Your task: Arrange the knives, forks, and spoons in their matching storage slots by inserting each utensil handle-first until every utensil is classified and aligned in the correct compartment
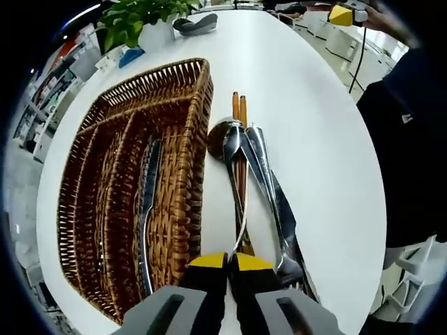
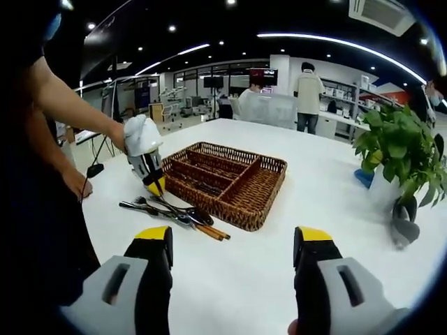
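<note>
Utensils (image 1: 262, 188) lie in a loose pile on the white table (image 1: 314, 105), just at 3 o'clock of the wicker tray (image 1: 188, 132): a spoon (image 1: 222, 136), chopsticks (image 1: 239, 105) and other steel pieces crossing each other. One knife (image 1: 145, 209) already sits in a tray slot, lying along the slot.

My left gripper (image 1: 229, 264) is down at the near end of the pile, yellow tips pressed nearly together; I judge it's pinching one handle, but I can't tell which. Low, near-flat approach makes sense: handles point my way, so a piece can go in handle-first.

My right gripper (image 2: 234, 246) hangs back above the table, jaws wide apart, holding nothing. In its view my left gripper (image 2: 155, 183) angles steeply down onto the pile, at 9 o'clock of the tray (image 2: 230, 183).
</note>
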